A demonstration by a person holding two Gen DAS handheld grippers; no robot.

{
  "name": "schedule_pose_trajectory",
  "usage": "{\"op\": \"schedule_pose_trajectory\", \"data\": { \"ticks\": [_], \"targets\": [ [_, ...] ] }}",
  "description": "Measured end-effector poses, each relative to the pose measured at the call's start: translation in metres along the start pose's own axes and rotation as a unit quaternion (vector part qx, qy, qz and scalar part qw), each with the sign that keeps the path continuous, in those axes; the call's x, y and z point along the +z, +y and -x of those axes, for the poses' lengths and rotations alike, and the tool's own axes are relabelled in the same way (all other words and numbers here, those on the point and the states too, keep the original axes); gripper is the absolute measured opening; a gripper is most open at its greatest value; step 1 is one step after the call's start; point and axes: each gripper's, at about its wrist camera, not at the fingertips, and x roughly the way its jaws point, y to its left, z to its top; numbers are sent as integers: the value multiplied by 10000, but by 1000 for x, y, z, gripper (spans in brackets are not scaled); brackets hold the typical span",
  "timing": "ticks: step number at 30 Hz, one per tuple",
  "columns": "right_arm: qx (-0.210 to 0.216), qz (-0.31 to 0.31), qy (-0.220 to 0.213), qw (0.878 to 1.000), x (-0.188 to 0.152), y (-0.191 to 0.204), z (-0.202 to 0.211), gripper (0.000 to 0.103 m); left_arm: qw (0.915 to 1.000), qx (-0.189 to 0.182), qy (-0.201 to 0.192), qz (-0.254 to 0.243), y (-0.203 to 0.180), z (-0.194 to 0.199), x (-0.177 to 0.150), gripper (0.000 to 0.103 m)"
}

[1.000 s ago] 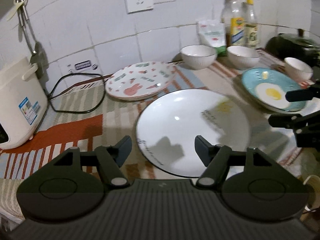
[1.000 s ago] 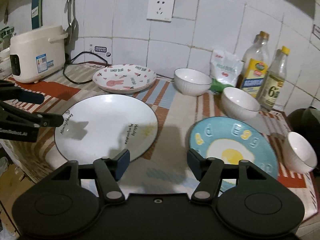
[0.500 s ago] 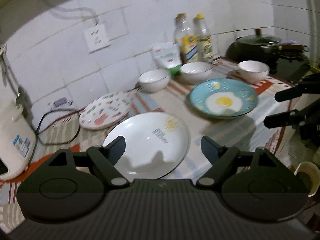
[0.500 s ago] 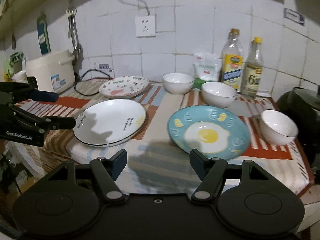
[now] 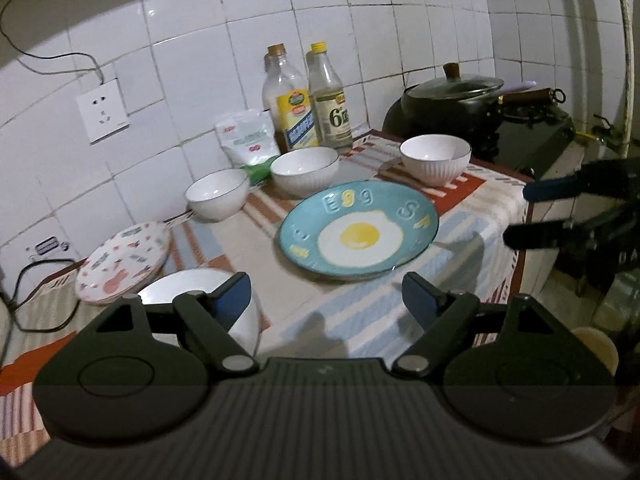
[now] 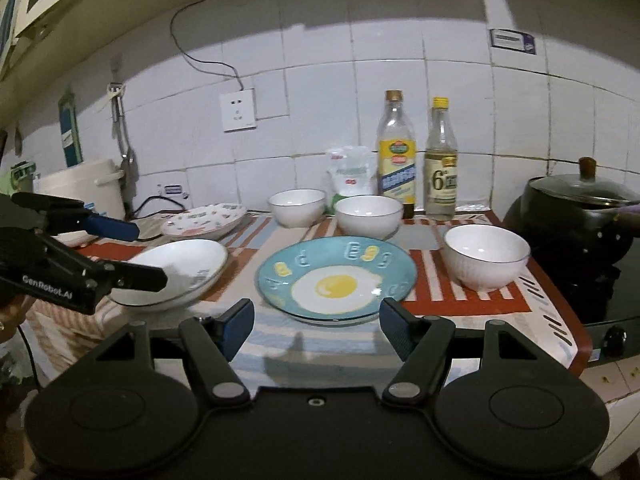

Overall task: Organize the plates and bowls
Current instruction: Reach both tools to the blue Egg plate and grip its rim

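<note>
Hovering short of the counter edge, both grippers held nothing, and the likeliest trouble sat right in front of them. The left gripper [image 5: 326, 294] had its fingers spread wide apart and empty; just under its left finger lay the white plate [image 5: 192, 284], partly hidden, so a blind drop there could have clipped the rim and tipped or skidded it on the striped cloth [image 5: 360, 320]. The right gripper [image 6: 316, 320] was likewise parted and empty, aimed straight at the blue egg plate [image 6: 334, 276] a little ahead of its tips. A low, flat plate gives two fingers little to pinch, so I judged a shallow grab might slip and drag the cloth with it.

Off to the left of the right gripper, the left one hung level, fingers pointing across toward the white plate [image 6: 176, 270]; the two tools could have knocked together if both had reached inward at once.

Farther on stood three white bowls: one [image 6: 486, 254] ahead and right, near the black pot [image 6: 576, 216], and two [image 6: 368, 214] [image 6: 296, 206] behind the egg plate. The patterned plate [image 6: 204, 220] sat far left, and beyond the bowls two bottles [image 6: 418, 160] stood by the wall, easy to topple on an overreach.
</note>
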Motion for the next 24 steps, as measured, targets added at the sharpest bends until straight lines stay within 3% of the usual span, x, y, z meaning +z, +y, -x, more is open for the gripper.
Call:
{"op": "schedule_pose_trajectory", "data": {
  "ticks": [5, 8, 12, 22, 24],
  "targets": [
    [-161, -147, -335, 9992, -10, -22, -19, 74, 9993, 222, -254, 134, -12, -33, 0, 82],
    [-582, -221, -531, 9966, -12, -33, -32, 74, 9983, 207, -314, 443, -8, -54, -2, 82],
    [-670, -502, -279, 9961, -11, -53, -58, 74, 9967, 649, -332, 369, -10, -83, -2, 82],
    [-671, -841, 176, 9940, -11, -71, -114, 74, 9945, 571, 199, 859, 9, -144, 2, 82],
    [-623, -833, 212, 9943, -8, -72, -123, 74, 9932, 520, 327, 989, 13, -152, 3, 79]
  ]
}}
